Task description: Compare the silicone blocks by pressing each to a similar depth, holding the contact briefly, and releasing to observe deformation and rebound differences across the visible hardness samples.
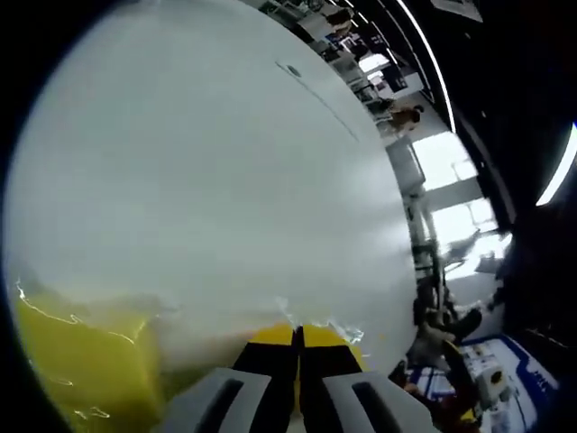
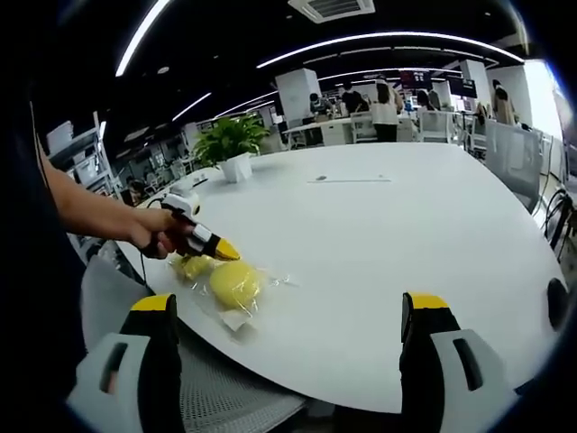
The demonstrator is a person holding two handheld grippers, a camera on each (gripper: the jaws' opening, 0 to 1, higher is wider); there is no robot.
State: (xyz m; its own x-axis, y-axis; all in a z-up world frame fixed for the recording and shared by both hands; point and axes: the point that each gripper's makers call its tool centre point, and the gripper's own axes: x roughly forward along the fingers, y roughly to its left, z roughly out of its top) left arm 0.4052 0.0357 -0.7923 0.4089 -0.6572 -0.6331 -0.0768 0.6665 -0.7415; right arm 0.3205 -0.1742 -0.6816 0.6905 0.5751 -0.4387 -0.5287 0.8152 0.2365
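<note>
My left gripper (image 2: 225,250), jaws pressed together, pokes the near yellow block (image 2: 234,284) on the bench (image 2: 379,234). My right gripper (image 2: 288,329) waits, jaws spread. More blocks are probably left.

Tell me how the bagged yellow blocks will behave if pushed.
The yellow blocks look rounded and soft, so they would probably dent, then rebound. Their clear bag looks glossy, so it may slide on the smooth white table.
</note>
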